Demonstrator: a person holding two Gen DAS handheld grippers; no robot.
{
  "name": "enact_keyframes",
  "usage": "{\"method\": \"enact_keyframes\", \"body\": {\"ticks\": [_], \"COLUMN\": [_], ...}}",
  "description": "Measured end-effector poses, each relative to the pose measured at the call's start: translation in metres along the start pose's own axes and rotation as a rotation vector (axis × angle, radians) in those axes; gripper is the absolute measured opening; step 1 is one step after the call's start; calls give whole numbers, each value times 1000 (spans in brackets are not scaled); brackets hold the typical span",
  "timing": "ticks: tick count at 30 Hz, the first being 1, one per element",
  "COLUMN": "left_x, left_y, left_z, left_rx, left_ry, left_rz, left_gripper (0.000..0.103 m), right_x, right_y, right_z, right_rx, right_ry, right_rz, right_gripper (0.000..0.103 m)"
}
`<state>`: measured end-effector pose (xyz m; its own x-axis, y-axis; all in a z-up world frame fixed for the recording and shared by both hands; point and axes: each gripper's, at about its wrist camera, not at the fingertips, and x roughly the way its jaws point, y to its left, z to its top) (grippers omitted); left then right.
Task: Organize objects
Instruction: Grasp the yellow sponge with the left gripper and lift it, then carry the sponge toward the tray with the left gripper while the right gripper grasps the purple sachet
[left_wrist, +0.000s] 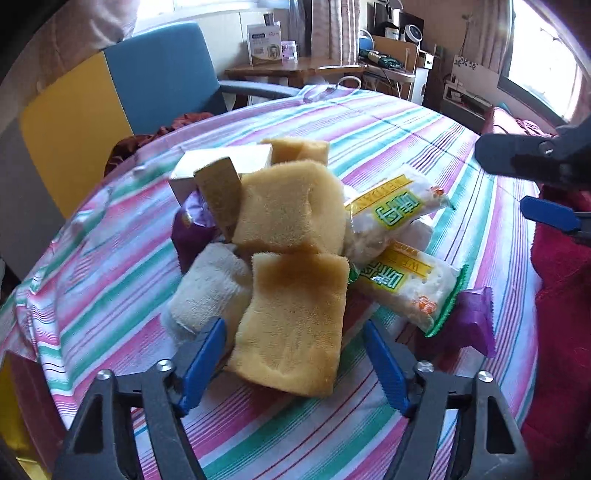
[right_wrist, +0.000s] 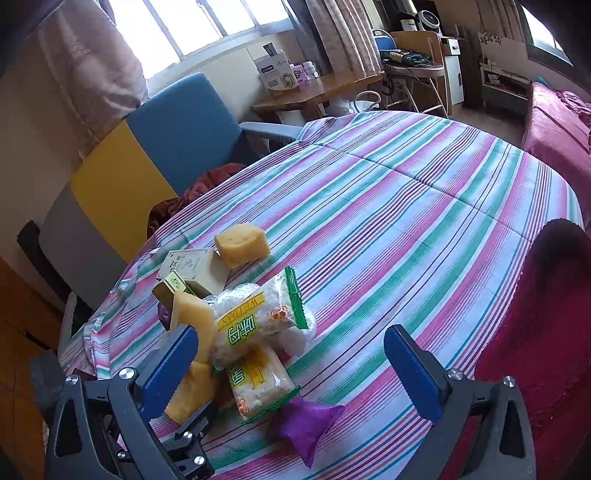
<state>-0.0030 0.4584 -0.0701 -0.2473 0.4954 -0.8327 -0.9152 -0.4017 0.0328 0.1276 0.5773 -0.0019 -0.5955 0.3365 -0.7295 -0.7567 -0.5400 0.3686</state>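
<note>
The left gripper (left_wrist: 295, 365) tilts steeply down, jaws spread around (not pressing) the nearest sponge (left_wrist: 295, 325); right gripper (right_wrist: 295, 373) hangs released.

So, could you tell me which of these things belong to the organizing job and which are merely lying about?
Part of the job:
- yellow sponges, nearest between the left gripper jaws
- rice cracker packets
- white towel roll
- small boxes
- purple packet
- right gripper, open over bare cloth

Lying about:
- striped tablecloth
- blue chair
- wooden side table
- red blanket
</note>
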Motion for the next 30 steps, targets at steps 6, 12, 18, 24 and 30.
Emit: {"method": "enact_keyframes", "body": {"ticks": [6,12,18,24,30], "left_x": [-12,-42,-63,-55,-59], "left_y": [15,31,32,31,35], "left_z": [-15,-59,-92,-84,-87], "left_rx": [-93,-203,-232,-227,-231], "left_ry": [-15,-18,-28,-37,-43], "left_rz": [-43,-72,-76,-65,-73], "left_gripper": [50,50,50,51,50], "right_x": [4,7,8,21,32], "right_y": [2,6,8,12,30], "right_z": [-1,-3,-3,-9,-24], "right_rx": [-5,-27,-37,-62,-230], "right_ry": [28,45,63,139,305], "right_rz": [2,-4,1,-14,-22], "right_gripper": [103,103,101,101,100]}}
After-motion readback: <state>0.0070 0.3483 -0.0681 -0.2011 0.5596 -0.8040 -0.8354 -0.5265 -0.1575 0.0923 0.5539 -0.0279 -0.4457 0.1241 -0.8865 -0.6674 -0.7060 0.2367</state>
